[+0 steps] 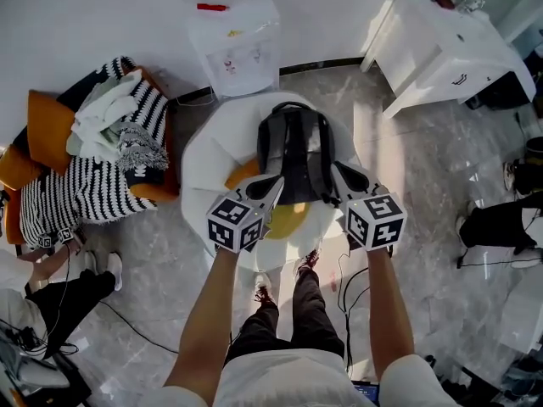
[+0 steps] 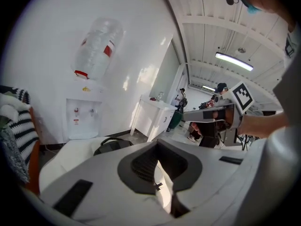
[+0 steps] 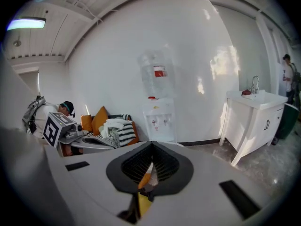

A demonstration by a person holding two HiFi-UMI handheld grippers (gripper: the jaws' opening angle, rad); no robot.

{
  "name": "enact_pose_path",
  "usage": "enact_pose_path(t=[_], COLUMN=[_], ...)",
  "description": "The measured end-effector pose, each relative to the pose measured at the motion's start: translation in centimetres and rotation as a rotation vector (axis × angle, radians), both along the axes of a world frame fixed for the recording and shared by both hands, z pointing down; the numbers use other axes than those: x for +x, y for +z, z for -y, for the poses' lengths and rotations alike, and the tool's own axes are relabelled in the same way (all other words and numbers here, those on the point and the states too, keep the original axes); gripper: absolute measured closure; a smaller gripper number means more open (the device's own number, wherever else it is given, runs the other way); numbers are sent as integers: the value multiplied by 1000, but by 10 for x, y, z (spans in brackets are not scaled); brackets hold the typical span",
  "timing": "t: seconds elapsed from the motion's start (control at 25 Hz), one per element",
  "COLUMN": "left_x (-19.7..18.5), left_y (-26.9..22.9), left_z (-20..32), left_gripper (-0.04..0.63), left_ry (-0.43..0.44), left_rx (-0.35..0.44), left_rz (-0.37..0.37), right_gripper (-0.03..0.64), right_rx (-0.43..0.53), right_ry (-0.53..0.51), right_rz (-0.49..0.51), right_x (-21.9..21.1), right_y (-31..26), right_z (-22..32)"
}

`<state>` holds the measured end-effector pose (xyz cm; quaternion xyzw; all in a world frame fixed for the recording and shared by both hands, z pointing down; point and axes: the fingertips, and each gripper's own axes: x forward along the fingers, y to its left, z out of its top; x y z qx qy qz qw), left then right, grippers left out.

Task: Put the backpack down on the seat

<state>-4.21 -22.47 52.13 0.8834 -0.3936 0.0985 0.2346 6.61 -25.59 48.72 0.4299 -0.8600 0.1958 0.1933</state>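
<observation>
Both empty, jaws pressed together, left gripper (image 1: 273,183) and right gripper (image 1: 339,172) flanking the backpack (image 1: 294,147) at its lower end, equally near it, and lying lengthwise up-frame on the seat (image 1: 204,153), centre frame.

Head cam: on the person's head, pointing steeply down, far enough back to frame the left gripper (image 1: 273,183), the right gripper (image 1: 339,176) and the whole white seat (image 1: 212,142). The water dispenser (image 1: 233,41) and sink cabinet (image 1: 433,49) sit along the top edge.

Gripper cams: each sits close behind its own jaws, low, wide-angle, facing roughly level over the seat toward the same wall (image 3: 117,69). The left one is rolled, so its horizon tilts.

All three share the water dispenser and sink cabinet. Each gripper cam catches the other gripper near its frame edge.
</observation>
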Motion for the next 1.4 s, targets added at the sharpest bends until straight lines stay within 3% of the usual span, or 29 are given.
enact_pose_path(t=[0.16,0.4,0.6,1.04,1.4], left_x=[-4,-9,-19,-37,-43], left_y=[-22,-50,-77,-156,-209], left_z=[-9,-28,-41,-77,-109], left_gripper=[612,611,601,600,600], left_ry=[-2,1,-23,-38,-45], left_rx=[18,86,129,286,374], left_rz=[-32,9,-33,20,53], right_gripper=[614,614,614,614,614], right_rx=[53,112,134,241,294], right_ry=[-9,-22,-30,-26,-39], right_rz=[5,-7,50,108,93], right_x=[-6,-11,-18,-29,-33], right_y=[-28,-58,-83,-150,-188], right_z=[-12,-32,-50,-95,-131])
